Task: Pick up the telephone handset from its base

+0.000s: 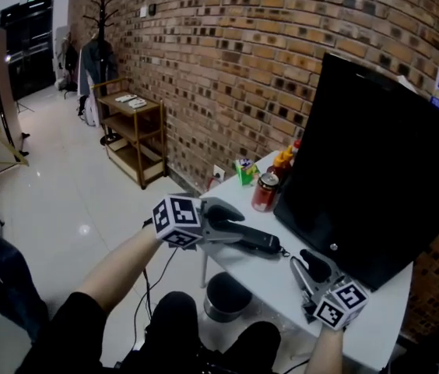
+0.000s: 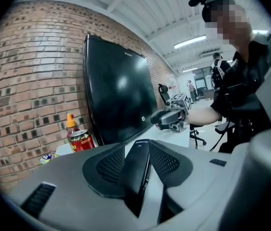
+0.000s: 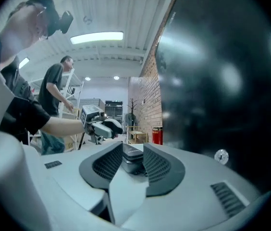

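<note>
A black telephone handset (image 1: 260, 242) lies lengthwise on the white table (image 1: 278, 287). My left gripper (image 1: 235, 233) has one end of it between its jaws. In the left gripper view the handset (image 2: 136, 177) leans against the left pad (image 2: 109, 165), with a strip of table showing along its right side, so the jaws stand open around it. My right gripper (image 1: 303, 262) faces it from the other side, just short of the free end. In the right gripper view a small dark block (image 3: 133, 160), seemingly that end, shows between the open right gripper (image 3: 132, 147) pads, which do not press on it.
A large black monitor (image 1: 375, 178) stands along the table's far side next to the brick wall. A red can (image 1: 265, 192) and sauce bottles (image 1: 283, 160) sit at the table's left end. A grey bin (image 1: 226, 296) is under the table. A wooden shelf (image 1: 134, 135) stands farther off.
</note>
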Motion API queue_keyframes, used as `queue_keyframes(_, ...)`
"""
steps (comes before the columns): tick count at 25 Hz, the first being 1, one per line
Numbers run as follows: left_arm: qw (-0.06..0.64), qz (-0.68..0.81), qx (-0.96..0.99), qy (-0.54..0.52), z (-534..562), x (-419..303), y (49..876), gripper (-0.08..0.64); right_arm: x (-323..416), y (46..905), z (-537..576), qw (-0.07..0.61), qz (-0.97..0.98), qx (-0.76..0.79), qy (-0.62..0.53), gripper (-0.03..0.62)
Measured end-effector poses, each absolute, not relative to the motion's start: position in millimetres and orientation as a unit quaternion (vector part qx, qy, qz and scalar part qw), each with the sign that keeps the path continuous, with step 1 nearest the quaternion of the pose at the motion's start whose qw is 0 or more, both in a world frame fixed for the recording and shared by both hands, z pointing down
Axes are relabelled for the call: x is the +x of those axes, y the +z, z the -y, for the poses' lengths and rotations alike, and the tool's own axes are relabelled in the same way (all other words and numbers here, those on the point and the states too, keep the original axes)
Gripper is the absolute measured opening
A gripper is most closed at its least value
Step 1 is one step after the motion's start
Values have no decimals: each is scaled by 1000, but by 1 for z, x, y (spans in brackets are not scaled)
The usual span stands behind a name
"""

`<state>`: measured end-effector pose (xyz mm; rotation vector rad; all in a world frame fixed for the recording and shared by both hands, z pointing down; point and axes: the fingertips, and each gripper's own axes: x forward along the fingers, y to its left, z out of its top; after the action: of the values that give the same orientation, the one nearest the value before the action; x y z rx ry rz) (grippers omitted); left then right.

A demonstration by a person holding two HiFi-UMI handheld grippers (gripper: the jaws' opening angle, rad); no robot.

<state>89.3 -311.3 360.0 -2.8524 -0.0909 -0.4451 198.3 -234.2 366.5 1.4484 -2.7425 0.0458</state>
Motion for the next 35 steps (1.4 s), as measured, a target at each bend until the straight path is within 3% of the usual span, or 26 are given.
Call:
queue_keyframes(2, 133, 43, -975, -173, 311, 94, 369, 161, 206, 367, 235, 11, 877, 480, 23, 110)
queue_keyframes(4, 134, 53, -971, -191, 312, 97, 376, 210, 210, 368, 237, 14, 869, 494, 26, 105)
queue_keyframes(8, 139, 75, -963, -220, 313, 103, 380, 210, 216, 371, 241, 21, 856, 515, 37, 39)
queue_keyframes(13, 96, 121, -947, -280, 316, 108, 395, 328, 215, 382, 249, 45, 856, 512, 60, 11)
queue_keyframes(21, 130, 153, -918, -342, 311, 120, 414, 324, 211, 385, 250, 54, 858, 505, 69, 11)
queue_keyframes(25, 154, 139, -915, -347, 315, 122, 414, 261, 211, 385, 250, 56, 858, 506, 69, 11)
queue_keyframes(35, 118, 135, -941, -287, 320, 124, 395, 255, 213, 386, 251, 55, 855, 511, 70, 11)
